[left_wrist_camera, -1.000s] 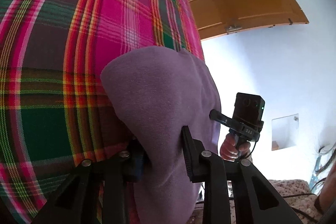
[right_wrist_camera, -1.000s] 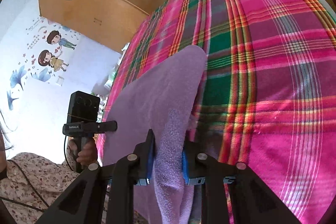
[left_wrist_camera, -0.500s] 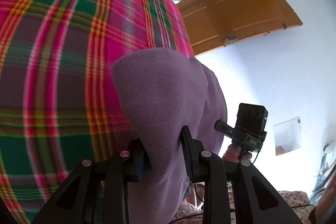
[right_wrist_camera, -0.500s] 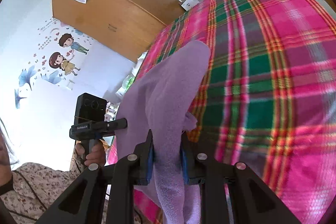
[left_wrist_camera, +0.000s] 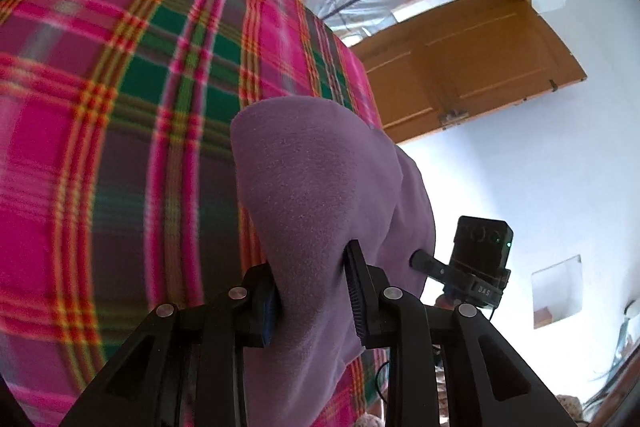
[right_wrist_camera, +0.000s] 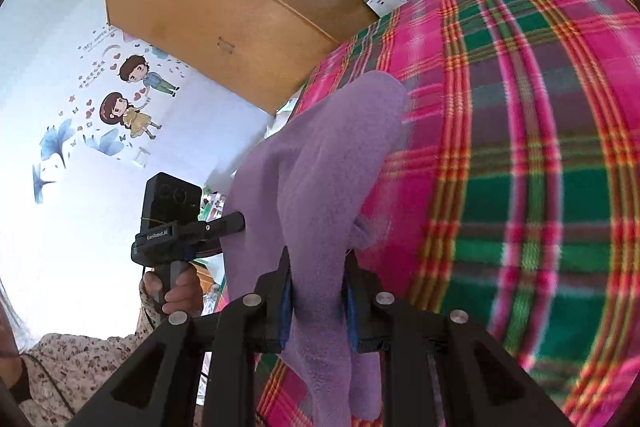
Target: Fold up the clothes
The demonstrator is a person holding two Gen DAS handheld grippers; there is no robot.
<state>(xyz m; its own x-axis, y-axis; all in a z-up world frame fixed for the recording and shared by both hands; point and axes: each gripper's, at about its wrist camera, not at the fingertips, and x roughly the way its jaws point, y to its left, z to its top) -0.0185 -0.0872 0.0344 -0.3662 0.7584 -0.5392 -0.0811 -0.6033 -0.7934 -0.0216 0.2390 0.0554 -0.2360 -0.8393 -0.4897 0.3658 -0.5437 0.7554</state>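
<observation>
In the left wrist view, the garment (left_wrist_camera: 320, 187) sits at lower centre between the left gripper (left_wrist_camera: 312, 293) fingers, in front of the bedspread (left_wrist_camera: 120, 107). The door (left_wrist_camera: 472, 67) occupies the upper right; the right gripper (left_wrist_camera: 476, 263) sits at right.

Left gripper (left_wrist_camera: 312, 287) points forward and slightly downward, its two black fingers (left_wrist_camera: 362, 291) clamped on purple fabric. Right gripper (right_wrist_camera: 318, 299) is angled the same way, its jaws also pinching fabric. A bare hand (right_wrist_camera: 176, 291) wraps the left gripper's handle, below it a floral-patterned sleeve (right_wrist_camera: 76, 359).
</observation>
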